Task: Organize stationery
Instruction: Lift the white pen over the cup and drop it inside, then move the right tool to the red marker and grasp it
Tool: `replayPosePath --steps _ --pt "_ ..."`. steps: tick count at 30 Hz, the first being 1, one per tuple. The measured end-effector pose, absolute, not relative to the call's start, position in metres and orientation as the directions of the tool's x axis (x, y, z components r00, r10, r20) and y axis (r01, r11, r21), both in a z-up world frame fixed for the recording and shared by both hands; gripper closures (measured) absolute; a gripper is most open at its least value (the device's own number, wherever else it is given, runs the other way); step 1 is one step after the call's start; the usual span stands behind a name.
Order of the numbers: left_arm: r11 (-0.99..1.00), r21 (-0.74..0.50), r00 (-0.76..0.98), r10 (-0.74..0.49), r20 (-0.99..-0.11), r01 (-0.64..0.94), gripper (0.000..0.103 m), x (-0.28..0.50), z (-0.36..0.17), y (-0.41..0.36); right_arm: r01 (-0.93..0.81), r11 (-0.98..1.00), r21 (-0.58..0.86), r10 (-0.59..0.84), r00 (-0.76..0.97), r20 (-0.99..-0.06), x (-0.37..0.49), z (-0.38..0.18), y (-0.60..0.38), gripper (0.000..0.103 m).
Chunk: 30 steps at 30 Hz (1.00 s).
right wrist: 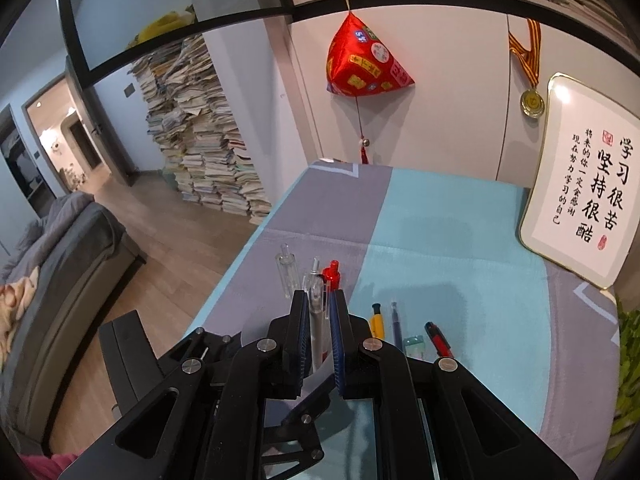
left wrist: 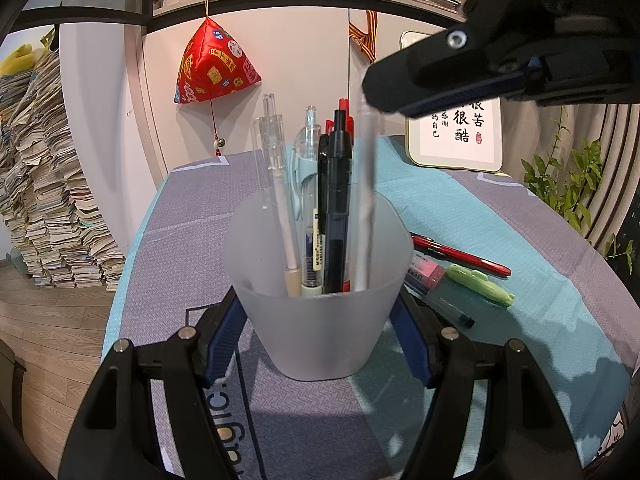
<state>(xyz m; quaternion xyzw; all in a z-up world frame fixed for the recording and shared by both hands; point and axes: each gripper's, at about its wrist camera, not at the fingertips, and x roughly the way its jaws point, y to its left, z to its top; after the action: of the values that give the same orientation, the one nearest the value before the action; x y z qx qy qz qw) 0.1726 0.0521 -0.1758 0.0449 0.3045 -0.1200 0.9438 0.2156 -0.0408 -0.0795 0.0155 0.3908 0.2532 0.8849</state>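
Observation:
A frosted plastic cup (left wrist: 316, 340) stands on the cloth-covered table (left wrist: 180, 248), and my left gripper (left wrist: 318, 312) is shut on it, one blue pad on each side. Several pens stand upright in the cup, among them a black pen (left wrist: 336, 184) and a white pen (left wrist: 280, 184). My right gripper (left wrist: 384, 88) comes in from the upper right. It is shut on a clear pen (left wrist: 366, 184) whose lower end reaches down inside the cup. In the right wrist view the right gripper (right wrist: 318, 300) pinches this clear pen (right wrist: 316, 320) between its narrow jaws, above the other pen tops.
To the right of the cup lie a red pen (left wrist: 460, 256), a pink eraser (left wrist: 426, 272), a green pen (left wrist: 480, 284) and a clear pen (left wrist: 452, 310). A framed calligraphy board (left wrist: 456, 140) leans at the back right. A leafy plant (left wrist: 560, 176) stands past the right edge.

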Motion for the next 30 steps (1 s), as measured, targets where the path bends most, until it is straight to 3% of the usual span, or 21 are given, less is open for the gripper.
replayPosePath --steps 9,18,30 --pt "0.967 0.012 0.786 -0.198 -0.586 0.253 0.034 0.173 -0.176 0.052 -0.394 0.894 0.215 0.430 0.617 -0.659 0.215 -0.066 -0.070 0.092" --pt "0.967 0.012 0.785 -0.199 -0.586 0.254 0.034 0.173 -0.176 0.052 -0.304 0.950 0.072 0.210 0.452 -0.867 0.242 -0.155 -0.104 0.091" --pt "0.967 0.010 0.781 -0.199 -0.593 0.253 0.034 0.174 -0.177 0.051 -0.280 0.956 0.087 0.194 0.384 -0.903 0.254 -0.191 -0.121 0.089"
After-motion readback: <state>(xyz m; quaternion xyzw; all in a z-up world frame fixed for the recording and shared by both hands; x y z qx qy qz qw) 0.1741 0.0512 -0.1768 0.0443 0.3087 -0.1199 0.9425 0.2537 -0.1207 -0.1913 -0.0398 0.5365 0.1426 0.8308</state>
